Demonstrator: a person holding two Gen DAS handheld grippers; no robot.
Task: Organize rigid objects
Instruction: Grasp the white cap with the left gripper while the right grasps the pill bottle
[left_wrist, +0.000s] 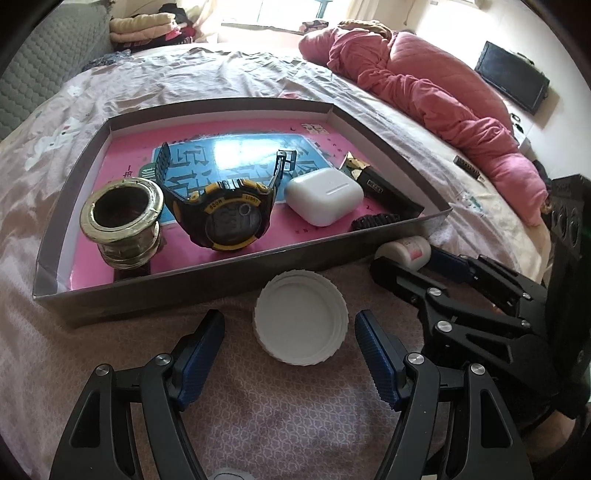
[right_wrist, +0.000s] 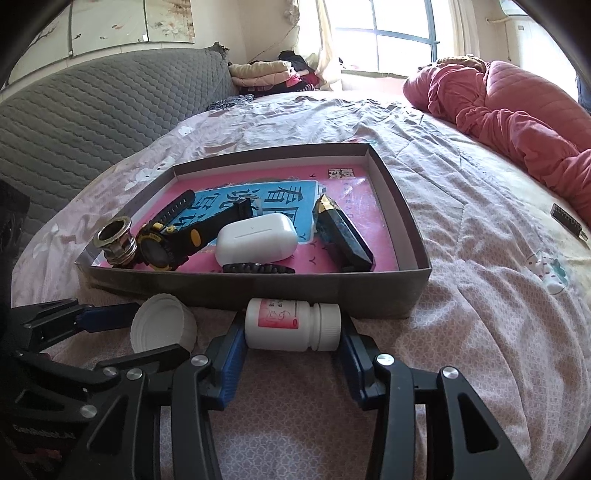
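A white screw lid (left_wrist: 301, 321) lies open side up on the bed, just in front of the grey cardboard tray (left_wrist: 236, 269). My left gripper (left_wrist: 290, 319) is open around the lid, with a gap at each pad. To its right a small white pill bottle (right_wrist: 291, 325) with a pink label lies on its side against the tray's front wall. My right gripper (right_wrist: 291, 321) is shut on it, one pad on the base and one on the cap. The tray holds a brass fitting (left_wrist: 122, 218), a black-and-yellow watch (left_wrist: 225, 218), a white earbud case (left_wrist: 325, 194), a dark crystal (right_wrist: 341, 236) and a black toothed clip (right_wrist: 258, 267).
The tray sits on a pink patterned bedsheet (right_wrist: 461, 221). A red quilt (left_wrist: 424, 88) is bunched at the far right, and a grey padded headboard (right_wrist: 92, 110) stands at the left. A small dark tag (right_wrist: 567, 218) lies on the sheet at the right.
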